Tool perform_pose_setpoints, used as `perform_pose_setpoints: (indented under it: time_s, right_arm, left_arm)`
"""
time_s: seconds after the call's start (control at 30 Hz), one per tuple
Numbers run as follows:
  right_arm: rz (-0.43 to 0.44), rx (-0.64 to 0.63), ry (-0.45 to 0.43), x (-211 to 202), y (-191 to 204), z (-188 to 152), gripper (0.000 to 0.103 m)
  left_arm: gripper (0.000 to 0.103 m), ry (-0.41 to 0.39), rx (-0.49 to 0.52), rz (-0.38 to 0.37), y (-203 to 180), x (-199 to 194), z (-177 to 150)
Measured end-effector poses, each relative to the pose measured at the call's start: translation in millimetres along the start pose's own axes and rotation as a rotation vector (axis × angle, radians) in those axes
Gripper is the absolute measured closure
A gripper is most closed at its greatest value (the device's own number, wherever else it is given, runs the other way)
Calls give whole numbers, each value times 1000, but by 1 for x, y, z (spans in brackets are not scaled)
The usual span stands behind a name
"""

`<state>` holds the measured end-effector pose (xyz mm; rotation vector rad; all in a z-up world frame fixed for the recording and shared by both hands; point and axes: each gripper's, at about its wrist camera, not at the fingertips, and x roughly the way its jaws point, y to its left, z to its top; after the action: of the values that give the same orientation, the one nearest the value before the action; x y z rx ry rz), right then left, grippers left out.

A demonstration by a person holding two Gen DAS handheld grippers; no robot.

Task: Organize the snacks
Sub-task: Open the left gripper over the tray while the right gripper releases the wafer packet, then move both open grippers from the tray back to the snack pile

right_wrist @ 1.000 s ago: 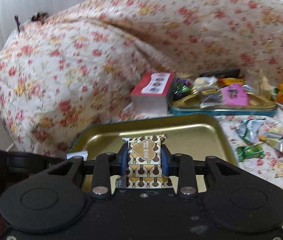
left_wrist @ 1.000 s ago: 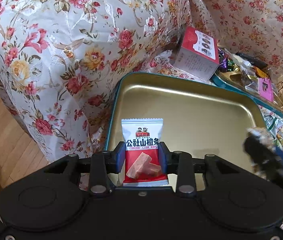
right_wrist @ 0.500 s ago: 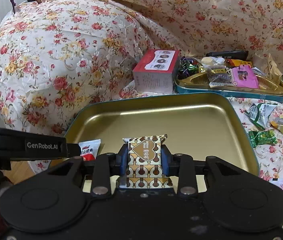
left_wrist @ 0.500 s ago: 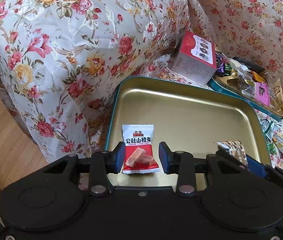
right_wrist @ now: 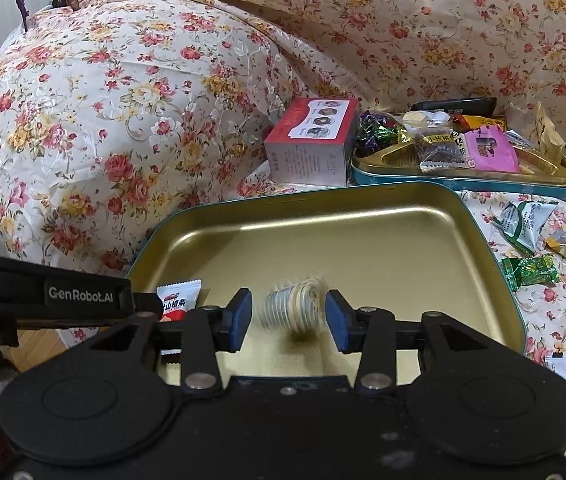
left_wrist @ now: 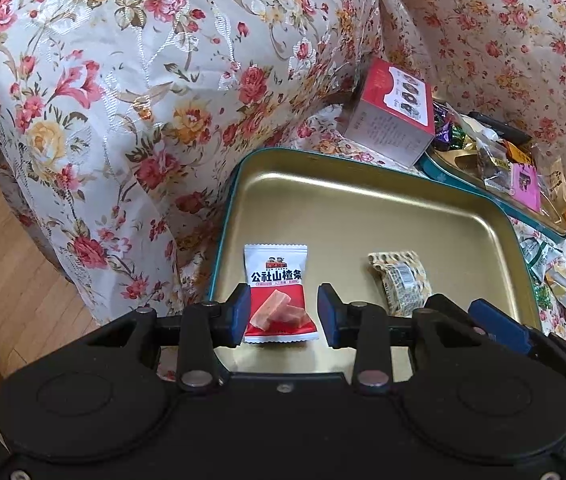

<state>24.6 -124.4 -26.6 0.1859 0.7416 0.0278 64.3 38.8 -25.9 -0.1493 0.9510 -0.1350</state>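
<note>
Both snacks dropped: hawthorn packet [left_wrist: 277, 292], patterned packet [left_wrist: 401, 282] in gold tray [left_wrist: 363, 200]; right jaws opening, left spread.

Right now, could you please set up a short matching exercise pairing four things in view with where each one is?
1. red-and-white snack packet
2. brown patterned snack packet
3. red box
4. pink packet

A. in the far teal tin
B. in the gold tray, before the right tongs
C. on the floral cloth beside the far tin
D. in the gold tray, between the open left tongs

Pairs: 1-D, 2-B, 3-C, 4-A
</note>
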Motion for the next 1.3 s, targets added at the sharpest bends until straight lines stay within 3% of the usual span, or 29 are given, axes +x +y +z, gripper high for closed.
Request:
perform_pose_setpoints:
  time_s: [0.63, 0.87, 1.3]
  right_arm:
    - [-57, 10, -43, -37, -25, -14, 60]
    - [-147, 33, -65, -65, -60, -29, 60]
    - [-392, 137, -44, -100, -156, -73, 60]
  left_arm:
    - [58, -11, 78, -21, -21, -3, -7]
    - [58, -11, 152, -70, -43, -11, -20]
    - [58, 4, 364, -200, -99, -26, -61]
